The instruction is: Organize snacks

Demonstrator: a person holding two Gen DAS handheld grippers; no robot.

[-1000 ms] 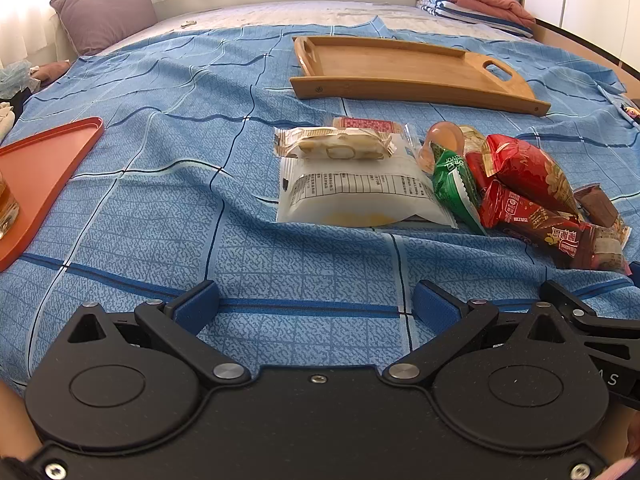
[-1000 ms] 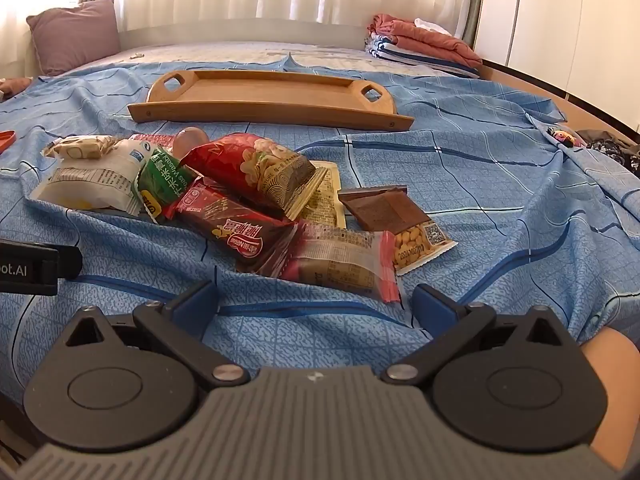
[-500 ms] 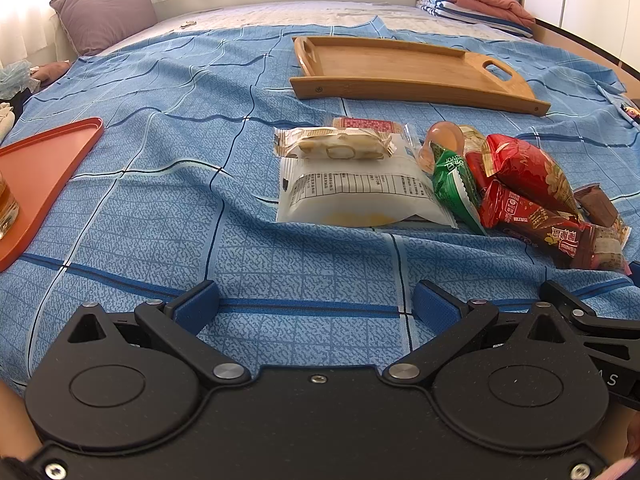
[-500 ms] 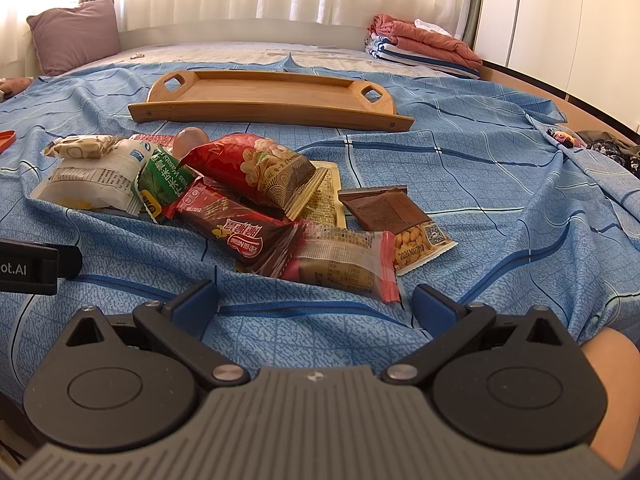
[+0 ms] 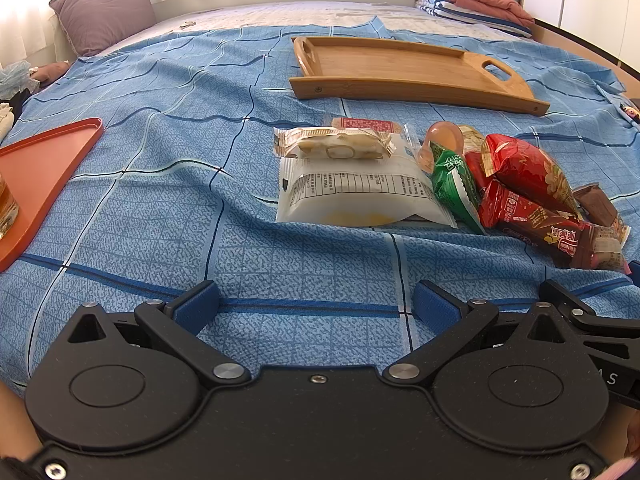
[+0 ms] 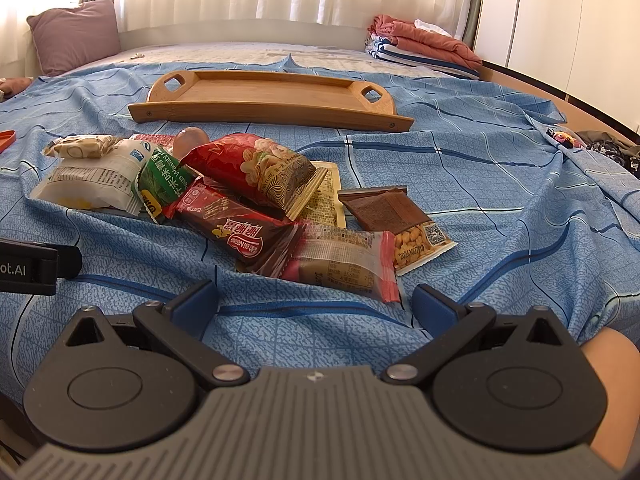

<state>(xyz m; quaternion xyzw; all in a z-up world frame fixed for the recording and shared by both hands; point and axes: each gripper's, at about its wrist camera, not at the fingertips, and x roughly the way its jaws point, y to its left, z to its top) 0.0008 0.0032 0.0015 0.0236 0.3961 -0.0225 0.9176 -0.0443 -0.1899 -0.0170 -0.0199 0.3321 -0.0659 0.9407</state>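
A blue checked bedspread (image 5: 160, 208) is spread across the whole bed, and everything else is placed against the wooden tray (image 6: 272, 94) lying on it. The tray is seen flat and holding nothing, with a cut-out handle at each end. Far behind the tray, a mauve pillow (image 5: 104, 10) is propped to its left and folded bedding (image 6: 420, 44) is stacked to its right. Well to the left of the tray, an orange tray (image 5: 44, 160) is laid at the bed's edge. Nearer than the wooden tray, and clear of it, the snacks are heaped together: a white packet (image 5: 356, 196) at the left end of the heap, a red nut bag (image 6: 256, 168) resting on top of the middle, a dark red bar (image 6: 236, 232) in front of it, a green sachet (image 6: 164, 184) wedged between the white packet and the red ones, and a brown peanut pack (image 6: 396, 220) at the right end. Nearest of all, short of the heap, the left gripper (image 5: 316, 300) and right gripper (image 6: 316, 300) are held just above the bedspread, each with jaws spread wide and nothing between them.
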